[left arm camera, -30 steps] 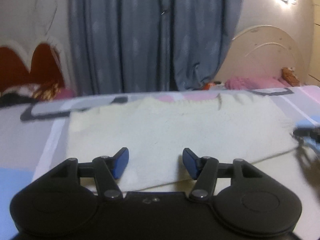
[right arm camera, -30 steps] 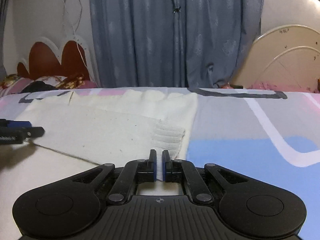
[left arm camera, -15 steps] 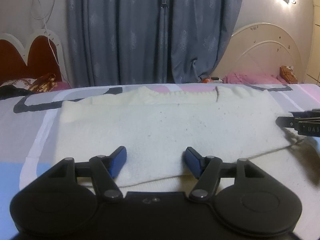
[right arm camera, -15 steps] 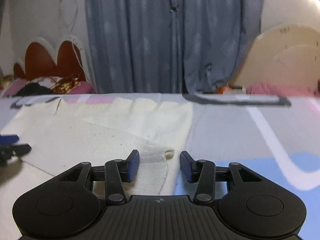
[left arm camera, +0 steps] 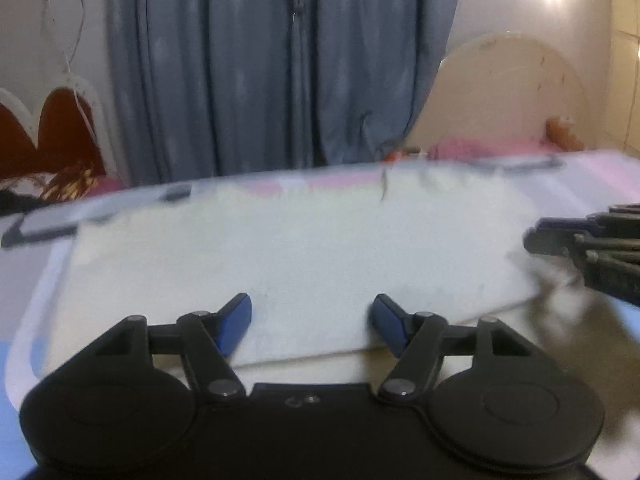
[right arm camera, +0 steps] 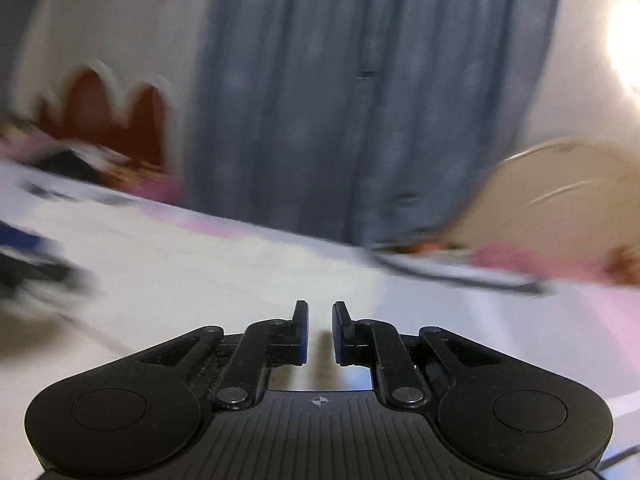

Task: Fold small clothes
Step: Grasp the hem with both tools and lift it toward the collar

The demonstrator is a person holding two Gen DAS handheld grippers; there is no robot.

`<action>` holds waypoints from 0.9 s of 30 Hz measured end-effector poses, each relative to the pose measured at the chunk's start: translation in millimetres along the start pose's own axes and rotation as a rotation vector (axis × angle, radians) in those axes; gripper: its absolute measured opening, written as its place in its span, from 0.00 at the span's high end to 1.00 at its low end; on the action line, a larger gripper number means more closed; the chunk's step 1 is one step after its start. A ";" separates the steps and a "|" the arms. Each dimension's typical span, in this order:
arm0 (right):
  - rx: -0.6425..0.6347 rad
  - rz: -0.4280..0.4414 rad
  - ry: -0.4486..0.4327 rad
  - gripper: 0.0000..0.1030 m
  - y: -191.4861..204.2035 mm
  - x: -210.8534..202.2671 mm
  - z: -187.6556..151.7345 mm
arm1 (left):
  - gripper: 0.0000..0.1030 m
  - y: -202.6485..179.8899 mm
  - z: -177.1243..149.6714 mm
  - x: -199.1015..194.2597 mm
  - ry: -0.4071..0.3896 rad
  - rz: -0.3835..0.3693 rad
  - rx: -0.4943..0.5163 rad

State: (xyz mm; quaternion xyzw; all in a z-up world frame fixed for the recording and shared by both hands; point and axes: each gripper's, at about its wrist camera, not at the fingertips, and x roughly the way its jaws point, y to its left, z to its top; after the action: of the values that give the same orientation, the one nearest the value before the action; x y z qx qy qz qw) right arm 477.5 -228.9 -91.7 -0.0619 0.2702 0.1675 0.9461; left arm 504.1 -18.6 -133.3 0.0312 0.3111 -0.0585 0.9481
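A: Where is the garment right now?

B: The cream knitted sweater [left arm camera: 304,256] lies spread flat on the bed [left arm camera: 44,256], over a bedsheet patterned in grey, pink, white and blue. In the left wrist view a folded layer of it runs across the middle, its near edge ending just ahead of the left tool [left arm camera: 310,322].

A: And that tool, how does it stand?

B: Wide, and its jaws are opening. The blue pads [left arm camera: 236,322] sit well apart above the sweater's near edge, and nothing is pinched between them.

A: The other one?

B: The right tool [right arm camera: 320,332] has its jaws narrow and closing, with only a slim gap left. Pale cloth shows through that gap, but the right wrist view is smeared by motion and I cannot tell whether the pads press on anything. From the left wrist view it shows as a dark shape at the sweater's right edge [left arm camera: 592,248], close to the cloth.

A: Anything behind?

B: Blue-grey curtains [left arm camera: 280,68] hang at the back, with a red scalloped headboard [left arm camera: 52,132] to the left and a cream arched headboard [left arm camera: 512,92] to the right, above pink bedding [left arm camera: 480,146].
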 end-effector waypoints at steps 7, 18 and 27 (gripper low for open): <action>0.049 -0.021 0.000 0.88 -16.7 -13.0 -9.9 | 0.33 37.5 -6.7 -22.0 0.024 0.087 -0.089; 0.118 -0.011 0.046 0.45 -22.1 -42.4 -29.5 | 0.32 43.3 -37.7 -74.3 0.042 0.102 -0.147; 0.369 0.173 0.165 0.39 -27.9 -171.1 -96.3 | 0.34 73.5 -106.6 -168.8 0.123 0.088 -0.288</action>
State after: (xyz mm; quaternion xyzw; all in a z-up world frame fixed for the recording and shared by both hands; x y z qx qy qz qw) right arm 303.5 -323.5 -81.3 0.1222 0.3769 0.1902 0.8982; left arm 316.2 79.9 -117.2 -0.0881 0.3722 0.0304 0.9235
